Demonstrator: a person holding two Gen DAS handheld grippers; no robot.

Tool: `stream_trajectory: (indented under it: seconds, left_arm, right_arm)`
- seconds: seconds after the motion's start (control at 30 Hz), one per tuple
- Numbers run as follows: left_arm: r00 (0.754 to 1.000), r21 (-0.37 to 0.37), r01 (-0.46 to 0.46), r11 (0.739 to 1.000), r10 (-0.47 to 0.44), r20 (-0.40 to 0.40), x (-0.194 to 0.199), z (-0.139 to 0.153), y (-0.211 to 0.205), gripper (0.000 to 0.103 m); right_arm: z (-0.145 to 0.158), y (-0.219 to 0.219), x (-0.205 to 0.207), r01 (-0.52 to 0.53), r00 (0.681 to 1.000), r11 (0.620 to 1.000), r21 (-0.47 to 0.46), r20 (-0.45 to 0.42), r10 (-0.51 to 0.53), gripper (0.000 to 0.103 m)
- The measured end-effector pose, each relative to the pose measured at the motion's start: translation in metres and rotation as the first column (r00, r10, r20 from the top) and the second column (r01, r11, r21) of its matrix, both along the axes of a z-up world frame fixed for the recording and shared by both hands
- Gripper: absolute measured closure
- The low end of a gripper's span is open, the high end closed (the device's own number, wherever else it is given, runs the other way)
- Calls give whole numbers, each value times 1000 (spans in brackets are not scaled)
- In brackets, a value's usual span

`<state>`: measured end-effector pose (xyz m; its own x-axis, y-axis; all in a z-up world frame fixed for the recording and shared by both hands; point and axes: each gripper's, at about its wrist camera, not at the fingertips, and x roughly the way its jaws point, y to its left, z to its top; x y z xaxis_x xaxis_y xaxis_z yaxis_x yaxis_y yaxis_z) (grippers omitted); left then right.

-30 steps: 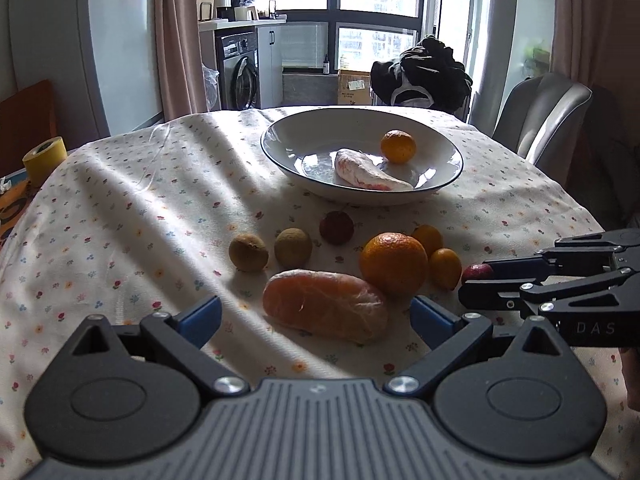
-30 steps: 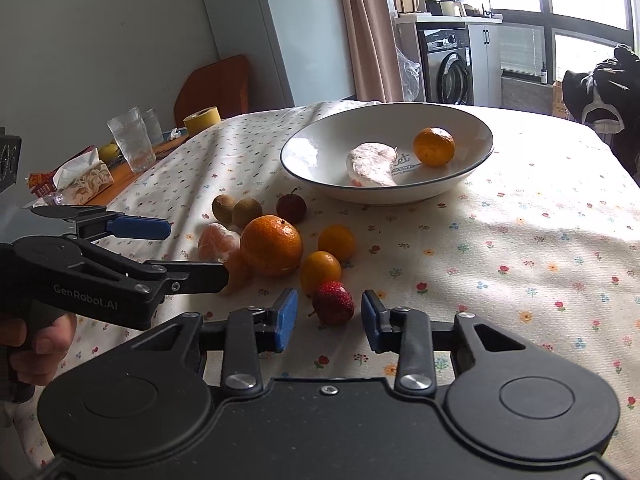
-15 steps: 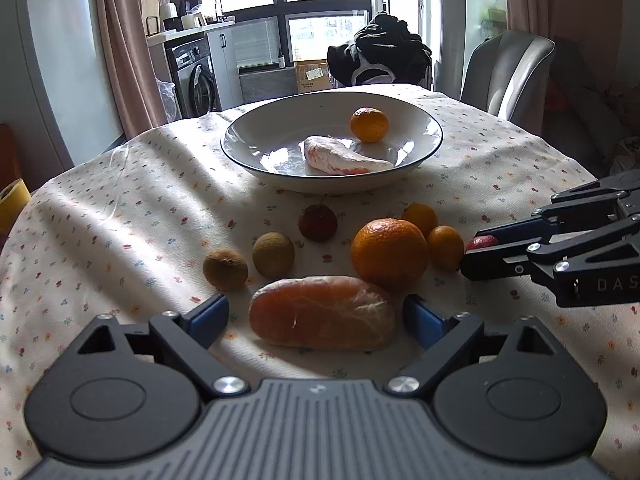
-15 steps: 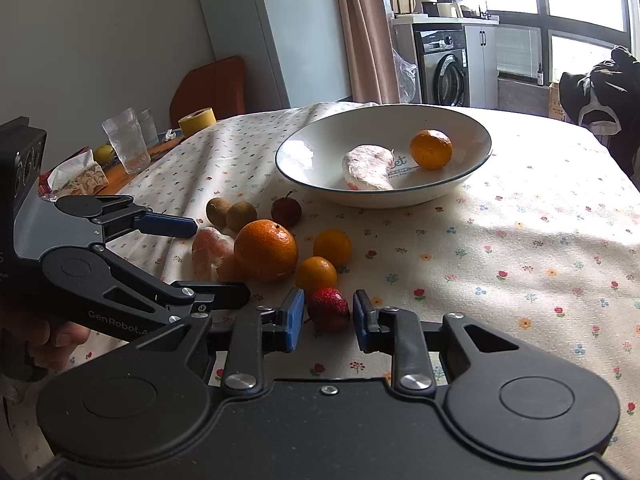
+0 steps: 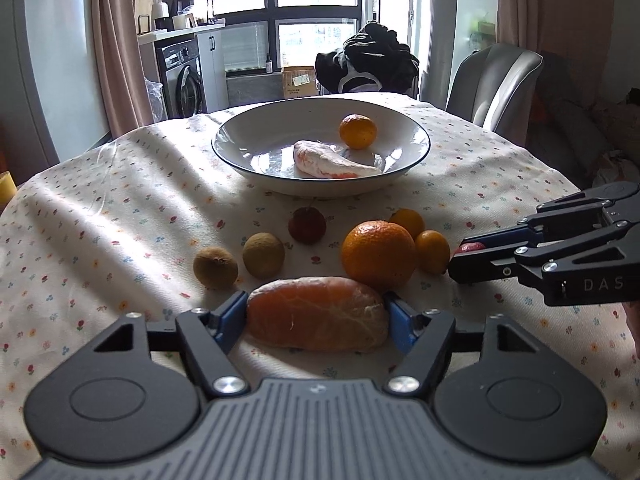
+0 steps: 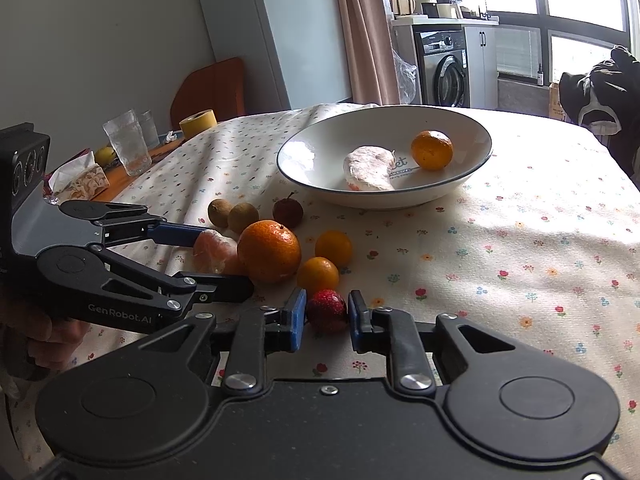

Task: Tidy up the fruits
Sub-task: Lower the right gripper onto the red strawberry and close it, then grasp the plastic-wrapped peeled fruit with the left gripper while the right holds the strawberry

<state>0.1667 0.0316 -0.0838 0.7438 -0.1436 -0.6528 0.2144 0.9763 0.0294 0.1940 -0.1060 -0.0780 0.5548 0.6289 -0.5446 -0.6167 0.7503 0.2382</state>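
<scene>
Both claws have just closed in short of the bowl (image 5: 322,148): left claw (image 5: 316,316) grasping the peeled citrus segment (image 5: 318,312), right claw (image 6: 326,314) clenched on the strawberry (image 6: 326,310), so both fruits look ready for lifting.

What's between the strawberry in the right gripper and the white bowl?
Two small oranges sit just ahead of the strawberry held by the right gripper, roughly toward the bowl. Beyond them the tablecloth is bare, so lifting over clears them.
</scene>
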Motion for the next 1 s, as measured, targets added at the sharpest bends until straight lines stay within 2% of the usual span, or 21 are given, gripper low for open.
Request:
stream_trajectory:
  seconds: [0.23, 0.4, 0.53, 0.67, 0.83, 1.0]
  left_arm:
    - [999, 24, -33, 999, 32, 25, -11, 1, -2, 34]
    - [998, 10, -52, 999, 52, 45, -17, 7, 1, 36]
    - [996, -4, -68, 998, 68, 62, -19, 18, 5, 53]
    - [997, 13, -50, 999, 49, 63, -22, 18, 5, 53]
    - [997, -5, -59, 998, 59, 54, -26, 14, 5, 49]
    - [998, -65, -18, 998, 21, 53, -33, 22, 4, 49]
  right_arm:
    - [0, -2, -1, 7, 1000, 1000, 2, 0, -7, 82]
    - [1, -3, -3, 5, 1000, 1000, 8, 5, -5, 82]
    - [2, -1, -5, -2, 1000, 1000, 10, 11, 2, 82]
    - [3, 0, -6, -6, 1000, 1000, 13, 14, 6, 82]
    - [3, -1, -7, -5, 1000, 1000, 11, 9, 4, 82]
    - [3, -1, -7, -4, 1000, 1000, 10, 12, 4, 82]
